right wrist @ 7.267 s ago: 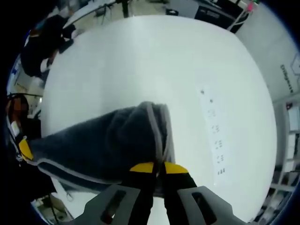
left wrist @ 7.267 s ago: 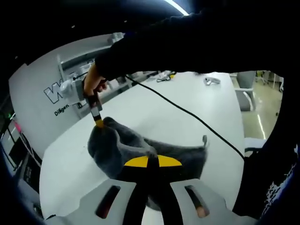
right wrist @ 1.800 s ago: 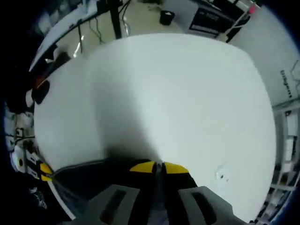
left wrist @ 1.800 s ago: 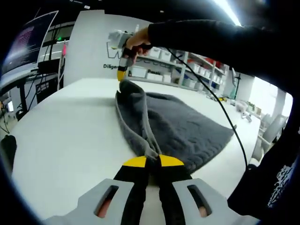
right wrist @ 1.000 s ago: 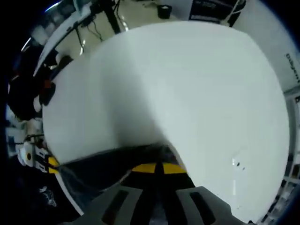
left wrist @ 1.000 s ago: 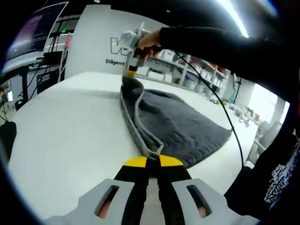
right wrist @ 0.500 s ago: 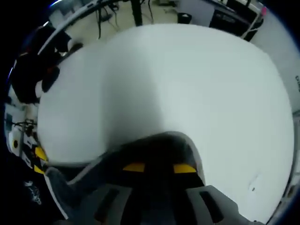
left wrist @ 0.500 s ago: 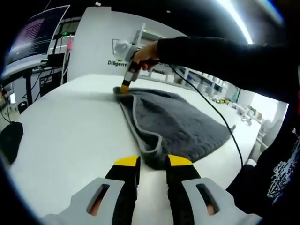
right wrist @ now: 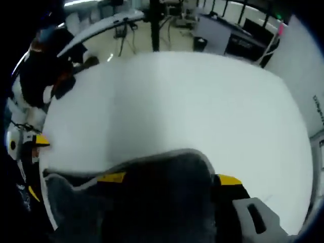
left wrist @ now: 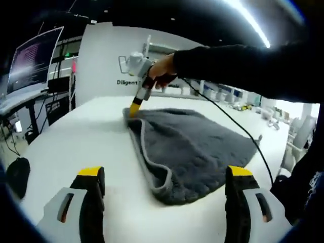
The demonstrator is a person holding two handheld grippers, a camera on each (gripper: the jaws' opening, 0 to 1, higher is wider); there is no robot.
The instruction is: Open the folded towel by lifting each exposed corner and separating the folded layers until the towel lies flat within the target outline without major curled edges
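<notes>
The left gripper (left wrist: 164,177) stands with its yellow-tipped jaws spread wide, holding nothing; the dark grey plush towel with a pale grey border (left wrist: 192,149) lies spread on the white table (left wrist: 76,147) just ahead, its near corner between the two jaws. Beyond the towel's far corner, the right gripper (left wrist: 133,110), held by a hand (left wrist: 163,68), tips down at the cloth. In the right gripper view its jaws are parted wide, the towel (right wrist: 152,197) lying between them.
</notes>
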